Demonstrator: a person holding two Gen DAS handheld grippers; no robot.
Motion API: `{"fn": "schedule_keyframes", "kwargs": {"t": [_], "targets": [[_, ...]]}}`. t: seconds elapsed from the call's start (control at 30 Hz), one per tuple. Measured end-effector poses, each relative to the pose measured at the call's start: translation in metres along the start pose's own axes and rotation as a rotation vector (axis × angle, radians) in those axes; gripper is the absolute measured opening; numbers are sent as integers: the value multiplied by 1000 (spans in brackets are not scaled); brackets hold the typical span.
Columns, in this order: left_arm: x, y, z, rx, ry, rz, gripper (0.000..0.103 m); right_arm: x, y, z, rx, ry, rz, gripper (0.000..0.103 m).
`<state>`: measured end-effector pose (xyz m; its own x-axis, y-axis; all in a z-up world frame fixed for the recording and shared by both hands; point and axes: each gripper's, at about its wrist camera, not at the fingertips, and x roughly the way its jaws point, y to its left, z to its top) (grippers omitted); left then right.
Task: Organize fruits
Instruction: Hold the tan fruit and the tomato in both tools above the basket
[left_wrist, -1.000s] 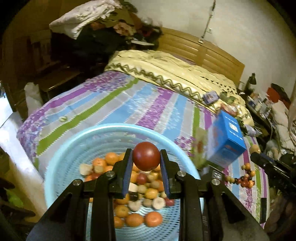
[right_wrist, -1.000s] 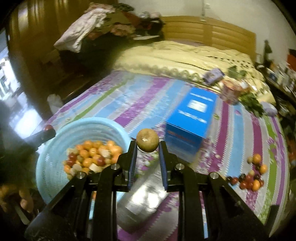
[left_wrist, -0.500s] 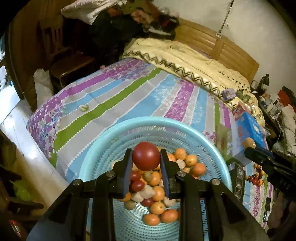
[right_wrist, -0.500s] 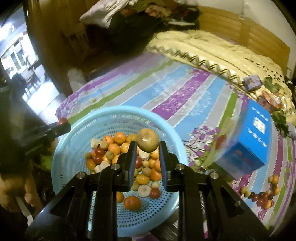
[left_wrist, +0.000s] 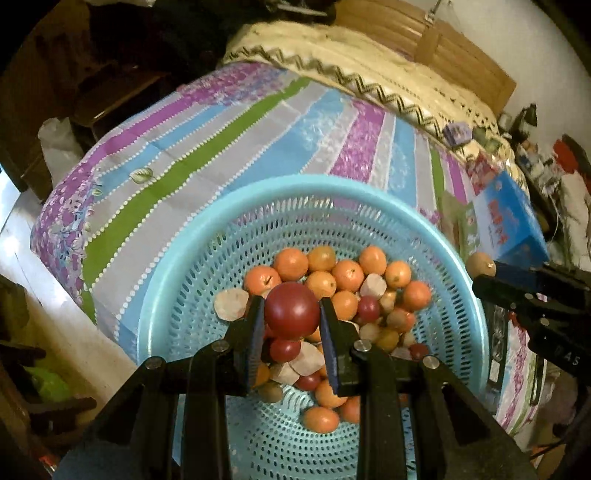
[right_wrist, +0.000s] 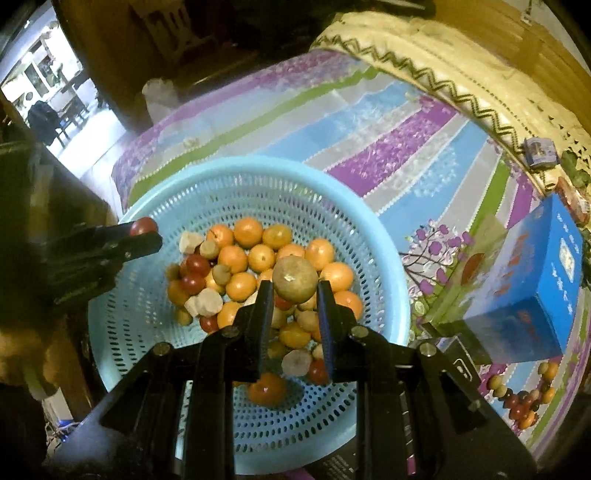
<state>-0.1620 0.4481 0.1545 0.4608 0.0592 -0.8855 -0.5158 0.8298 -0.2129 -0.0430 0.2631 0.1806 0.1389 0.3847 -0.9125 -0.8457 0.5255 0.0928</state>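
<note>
A light blue perforated basket (left_wrist: 207, 266) (right_wrist: 376, 258) sits on the striped bedspread and holds several oranges, red fruits and pale pieces. My left gripper (left_wrist: 291, 317) is shut on a dark red fruit (left_wrist: 291, 312), held over the basket's pile; it also shows in the right wrist view (right_wrist: 142, 230) at the basket's left rim. My right gripper (right_wrist: 295, 290) is shut on a brown-green fruit (right_wrist: 295, 278) above the pile; it also shows in the left wrist view (left_wrist: 480, 264) at the basket's right rim.
A blue box (right_wrist: 535, 288) (left_wrist: 506, 218) stands right of the basket. A small heap of loose fruits (right_wrist: 521, 395) lies on the bedspread at the lower right. A cream blanket (left_wrist: 369, 62) and wooden headboard are at the far end. The bed's left edge drops to the floor.
Both grippers have moved in over the basket with their fruits still held. The basket now fills the middle of both views, and the loose fruit heap has slid to the right edge.
</note>
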Motion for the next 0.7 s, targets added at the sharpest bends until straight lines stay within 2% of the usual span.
{"fn": "schedule_keyframes", "kwargs": {"t": [0.37,0.7], "targets": [[32,9,-7,7,126,9,29,17,-6,-4,8,69,24,24],[34,8,-8,7,130,8,29,21,-8,-6,12,79,31,24]]}}
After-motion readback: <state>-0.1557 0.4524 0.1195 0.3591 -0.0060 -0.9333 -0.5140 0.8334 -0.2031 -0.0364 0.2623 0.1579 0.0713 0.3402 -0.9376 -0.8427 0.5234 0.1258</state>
